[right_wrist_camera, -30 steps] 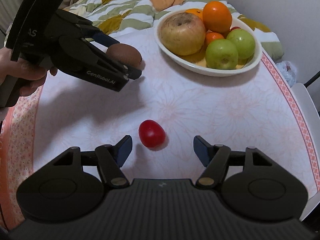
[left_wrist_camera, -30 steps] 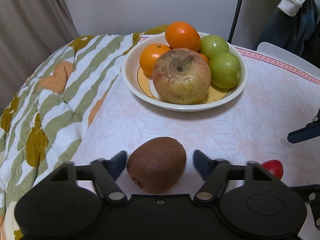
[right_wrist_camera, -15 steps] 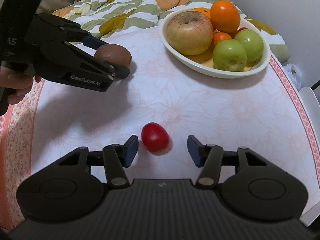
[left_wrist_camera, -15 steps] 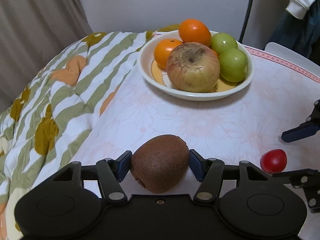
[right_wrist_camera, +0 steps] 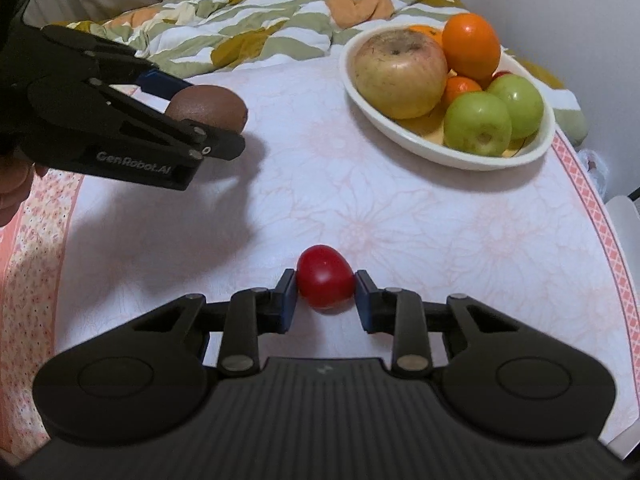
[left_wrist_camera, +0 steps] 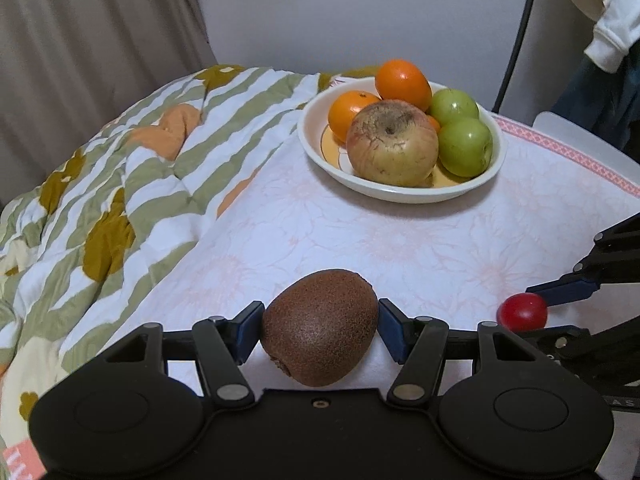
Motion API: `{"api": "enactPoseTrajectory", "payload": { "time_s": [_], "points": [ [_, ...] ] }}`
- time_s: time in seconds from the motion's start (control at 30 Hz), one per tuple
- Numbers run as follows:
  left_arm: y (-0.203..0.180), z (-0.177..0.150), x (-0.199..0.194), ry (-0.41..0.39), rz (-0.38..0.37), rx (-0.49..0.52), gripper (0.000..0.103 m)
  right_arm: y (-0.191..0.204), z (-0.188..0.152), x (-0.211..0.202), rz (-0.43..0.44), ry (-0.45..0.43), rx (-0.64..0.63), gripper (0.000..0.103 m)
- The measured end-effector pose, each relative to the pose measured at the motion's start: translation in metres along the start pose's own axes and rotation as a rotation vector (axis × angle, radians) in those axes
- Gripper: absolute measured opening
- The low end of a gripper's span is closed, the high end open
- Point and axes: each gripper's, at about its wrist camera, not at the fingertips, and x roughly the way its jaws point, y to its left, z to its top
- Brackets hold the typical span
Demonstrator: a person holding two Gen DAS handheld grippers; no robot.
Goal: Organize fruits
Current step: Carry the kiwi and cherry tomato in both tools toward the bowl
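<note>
My left gripper [left_wrist_camera: 320, 320] is shut on a brown kiwi [left_wrist_camera: 320, 326] and holds it above the table; the kiwi [right_wrist_camera: 208, 106] also shows in the right wrist view. My right gripper [right_wrist_camera: 325, 292] is shut on a small red tomato [right_wrist_camera: 325, 282] that rests on the tablecloth; the tomato [left_wrist_camera: 522, 311] also shows in the left wrist view. A white bowl [left_wrist_camera: 400, 194] at the far side holds a large apple [left_wrist_camera: 392, 142], two oranges and two green apples.
A striped green and white quilt [left_wrist_camera: 120, 184] lies left of the table. The white floral tablecloth [right_wrist_camera: 400, 208] has a pink border. A white chair edge [left_wrist_camera: 580, 136] and a dark cable [left_wrist_camera: 516, 32] stand at the far right.
My left gripper closed on the kiwi and lifted it back from the bowl. My right gripper moved forward around the tomato and closed on it.
</note>
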Motion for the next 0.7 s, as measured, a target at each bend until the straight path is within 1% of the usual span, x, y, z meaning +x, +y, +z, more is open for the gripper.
{"api": "enactPoseTrajectory", "payload": {
  "time_s": [0.2,0.47,0.7],
  "points": [
    [-0.004,0.001,-0.025,-0.039,0.017,-0.055,0.065,-0.005,0.003,-0.019,-0.004,-0.037,0.009,0.046],
    [-0.016,0.012,-0.066,-0.098,0.056,-0.132,0.065,-0.019,0.014,-0.056,0.001,-0.111,0.005,0.046],
    [-0.035,0.029,-0.093,-0.134,0.125,-0.210,0.065,-0.049,0.026,-0.086,0.043,-0.166,-0.021,0.046]
  ]
}}
